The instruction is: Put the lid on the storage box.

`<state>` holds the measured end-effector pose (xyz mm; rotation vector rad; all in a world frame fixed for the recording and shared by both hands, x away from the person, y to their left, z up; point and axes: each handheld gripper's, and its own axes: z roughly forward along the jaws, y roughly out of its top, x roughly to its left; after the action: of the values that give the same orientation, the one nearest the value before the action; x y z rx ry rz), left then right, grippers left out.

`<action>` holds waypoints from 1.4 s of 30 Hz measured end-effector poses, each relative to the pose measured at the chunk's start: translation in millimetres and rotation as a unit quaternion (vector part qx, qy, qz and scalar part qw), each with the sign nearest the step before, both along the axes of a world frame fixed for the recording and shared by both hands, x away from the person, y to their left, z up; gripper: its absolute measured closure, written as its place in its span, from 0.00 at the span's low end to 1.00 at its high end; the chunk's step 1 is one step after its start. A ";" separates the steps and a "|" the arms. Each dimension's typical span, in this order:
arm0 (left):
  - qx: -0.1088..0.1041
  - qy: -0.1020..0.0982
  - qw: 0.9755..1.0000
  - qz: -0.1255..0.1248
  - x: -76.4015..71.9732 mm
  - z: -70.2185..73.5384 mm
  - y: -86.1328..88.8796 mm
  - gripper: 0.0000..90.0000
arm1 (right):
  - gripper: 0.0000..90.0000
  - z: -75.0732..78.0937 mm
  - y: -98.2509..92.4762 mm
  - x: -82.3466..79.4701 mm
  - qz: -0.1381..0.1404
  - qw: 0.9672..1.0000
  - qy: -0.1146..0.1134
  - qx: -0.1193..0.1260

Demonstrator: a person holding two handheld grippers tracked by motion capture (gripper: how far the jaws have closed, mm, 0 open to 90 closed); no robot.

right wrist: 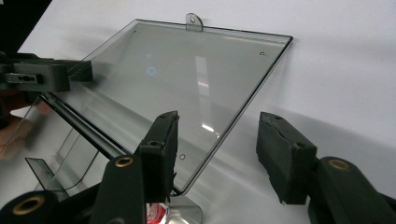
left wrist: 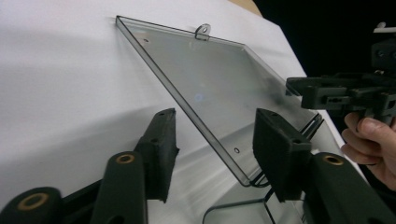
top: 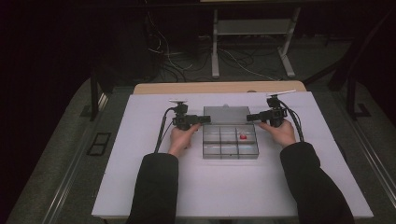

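A clear plastic compartment box (top: 206, 148) sits mid-table, its lid (top: 229, 115) swung open toward the far side. One compartment holds a small red thing (top: 243, 136), which also peeks out in the right gripper view (right wrist: 156, 214). My left gripper (top: 205, 119) is at the lid's left edge. In its own view the jaws (left wrist: 215, 126) stand apart, with the lid's (left wrist: 210, 79) side edge between them, untouched. My right gripper (top: 250, 117) is at the lid's right edge. Its jaws (right wrist: 217, 126) likewise straddle the lid (right wrist: 187, 79) without pressing on it.
The box rests on a white board (top: 154, 186) over a wooden table (top: 187, 87). Cables and a metal stand leg (top: 215, 42) lie on the floor beyond. The other gripper (left wrist: 308, 88) and a hand (left wrist: 369, 140) show across the lid.
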<state>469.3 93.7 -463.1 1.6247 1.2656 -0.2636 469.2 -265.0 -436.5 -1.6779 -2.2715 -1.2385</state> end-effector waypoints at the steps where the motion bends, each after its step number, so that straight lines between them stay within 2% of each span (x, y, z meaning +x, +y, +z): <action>1: -0.001 0.000 1.000 0.001 0.0 -0.2 -0.4 0.57 | 0.54 -0.1 0.0 0.2 0.000 1.000 0.002 0.002; 5: -0.010 0.004 1.000 -0.001 0.4 -1.2 0.4 0.60 | 0.54 -0.8 -0.3 0.5 0.000 1.000 0.005 0.006; 11: -0.011 -0.003 1.000 0.000 -0.3 0.0 0.0 0.63 | 0.54 -0.4 -0.9 0.3 -0.001 1.000 0.005 0.009; 20: -0.012 -0.027 1.000 0.000 -0.8 6.0 3.1 0.73 | 0.55 3.6 0.8 -1.3 0.003 1.000 -0.004 0.011; 27: -0.019 -0.058 0.998 -0.007 -1.6 14.7 7.7 0.85 | 0.55 10.1 4.3 -4.7 0.009 1.000 -0.017 0.003; 37: -0.008 -0.089 0.996 -0.020 -5.4 22.1 9.4 0.91 | 0.66 16.8 8.9 -8.7 0.034 0.999 -0.037 0.010; 38: -0.009 -0.090 0.996 -0.019 -5.8 22.4 9.3 0.91 | 0.67 17.4 9.3 -9.2 0.038 0.998 -0.038 0.017; 42: -0.011 -0.091 0.996 -0.017 -6.9 22.3 9.1 0.92 | 0.74 17.9 8.2 -9.8 0.039 0.998 -0.043 0.011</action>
<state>462.4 102.7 -440.8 1.6141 1.0939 -0.1453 459.4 -256.8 -418.7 -1.5427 -2.3372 -1.3400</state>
